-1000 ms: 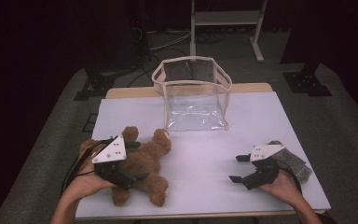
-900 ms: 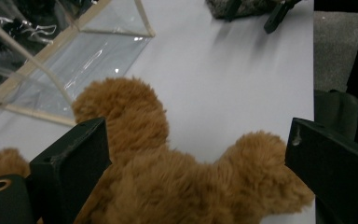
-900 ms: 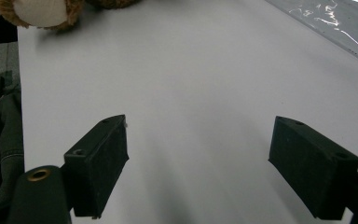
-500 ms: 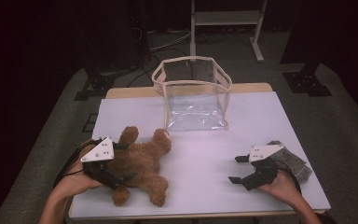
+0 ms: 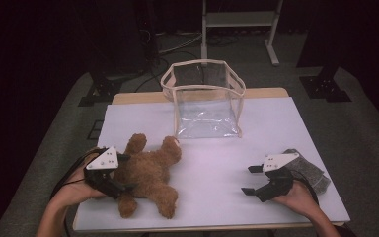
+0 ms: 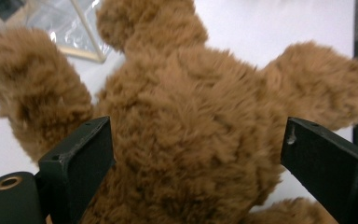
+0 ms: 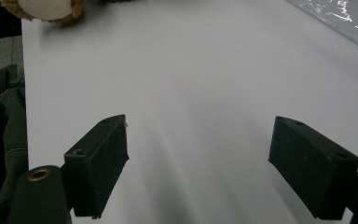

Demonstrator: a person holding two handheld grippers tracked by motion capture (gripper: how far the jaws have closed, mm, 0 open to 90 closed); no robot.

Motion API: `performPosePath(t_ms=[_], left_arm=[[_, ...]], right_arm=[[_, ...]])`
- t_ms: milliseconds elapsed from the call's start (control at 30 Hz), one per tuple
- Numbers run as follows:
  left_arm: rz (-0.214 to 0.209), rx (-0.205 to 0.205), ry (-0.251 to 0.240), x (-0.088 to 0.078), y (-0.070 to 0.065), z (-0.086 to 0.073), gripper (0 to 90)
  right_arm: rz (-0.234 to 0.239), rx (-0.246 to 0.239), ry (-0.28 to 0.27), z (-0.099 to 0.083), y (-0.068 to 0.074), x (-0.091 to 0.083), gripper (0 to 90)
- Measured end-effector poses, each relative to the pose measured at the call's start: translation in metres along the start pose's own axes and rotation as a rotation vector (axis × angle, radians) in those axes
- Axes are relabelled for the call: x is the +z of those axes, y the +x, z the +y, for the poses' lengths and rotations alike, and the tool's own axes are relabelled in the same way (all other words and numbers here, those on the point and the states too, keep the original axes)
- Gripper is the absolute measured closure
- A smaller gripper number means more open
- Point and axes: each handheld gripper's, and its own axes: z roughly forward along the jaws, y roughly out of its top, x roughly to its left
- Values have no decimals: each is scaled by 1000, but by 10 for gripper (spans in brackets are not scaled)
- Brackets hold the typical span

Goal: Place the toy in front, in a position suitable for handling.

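A brown teddy bear (image 5: 150, 172) lies flat on the white table (image 5: 276, 128), front left. My left gripper (image 5: 128, 172) is open at the bear's left side, one jaw on each side of its body. In the left gripper view the furry body (image 6: 191, 116) fills the gap of the left gripper (image 6: 196, 163), and the fur brushes the left jaw. My right gripper (image 5: 248, 180) rests open near the front right with nothing in it. The right gripper (image 7: 200, 163) frames bare table (image 7: 205, 84). A clear bag with beige trim (image 5: 205, 96) stands open at the back middle.
A grey cloth (image 5: 308, 170) lies by the right hand near the table's right edge. The bear's pale foot (image 7: 46, 9) and the clear bag's edge (image 7: 340, 18) are in the far corners of the right gripper view. Dark floor and stands surround the table.
My left gripper has slid a little to the left along the bear and then stopped. The bear and the right gripper have not moved.
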Motion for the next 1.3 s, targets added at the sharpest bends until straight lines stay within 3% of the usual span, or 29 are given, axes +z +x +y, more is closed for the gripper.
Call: performPosePath(t_ms=[267,500,700,733,833,867,900,1067,1167,1300], left_arm=[[10,26,50,8,0,1,182],[13,15,64,11,1,2,257],[24,20,69,16,1,2,313],[29,12,72,17,2,2,344],[31,7,76,19,2,3,377],[39,-1,79,19,4,3,424],[39,-1,79,19,4,3,445],[58,-18,72,22,8,4,510],[66,-26,71,23,10,4,529],[75,-46,63,23,11,4,539]], right_arm=[[2,-4,2,0,0,0,180],[37,-3,-32,5,5,0,180],[84,-26,-58,20,19,11,180],[119,-41,-65,30,25,19,180],[145,-47,-74,38,29,25,180],[169,-57,-86,49,35,33,187],[169,-57,-86,49,35,33,187],[270,-90,-108,83,53,64,201],[302,-123,-97,97,67,82,201],[306,-162,-77,107,79,100,197]])
